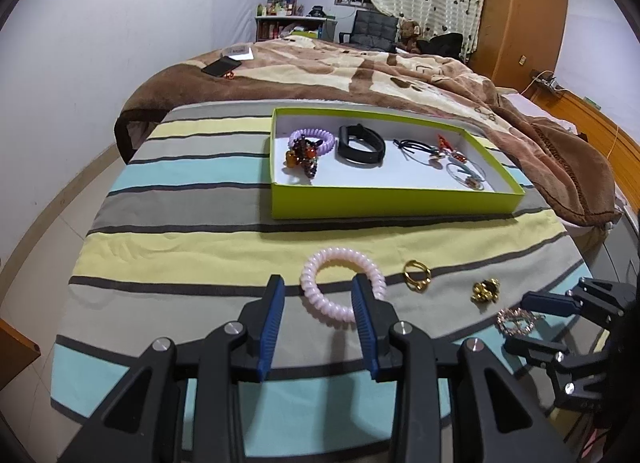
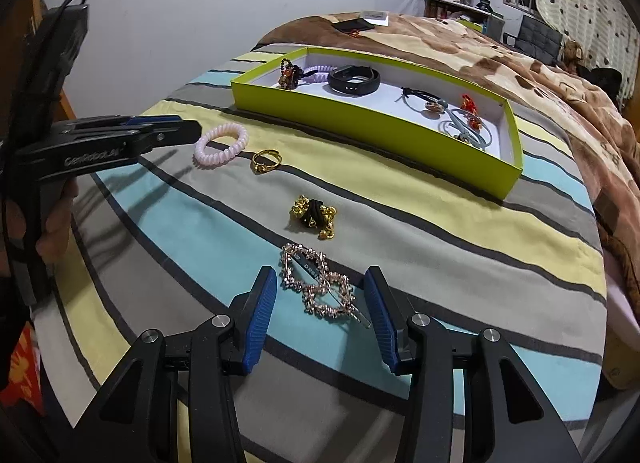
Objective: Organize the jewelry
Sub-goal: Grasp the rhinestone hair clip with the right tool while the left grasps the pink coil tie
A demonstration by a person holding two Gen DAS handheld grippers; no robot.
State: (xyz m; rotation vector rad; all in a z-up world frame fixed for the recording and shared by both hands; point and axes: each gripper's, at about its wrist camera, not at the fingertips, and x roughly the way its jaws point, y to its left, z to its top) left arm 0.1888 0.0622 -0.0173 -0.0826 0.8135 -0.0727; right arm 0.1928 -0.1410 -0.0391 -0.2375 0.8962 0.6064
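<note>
While four pieces, among them the pink coil bracelet (image 1: 342,289) and rhinestone hair clip (image 2: 320,283), waited near the bed's front edge, others already lay in the green box (image 1: 384,199); each hand-held gripper, left (image 1: 318,295) and right (image 2: 320,291), stood half-open, holding nothing.

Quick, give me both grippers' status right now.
Left gripper: open, holding nothing; the pink spiral hair tie lies between its fingers, not pinched.
Right gripper: open, holding nothing; the rhinestone hair clip lies between its fingers.
</note>
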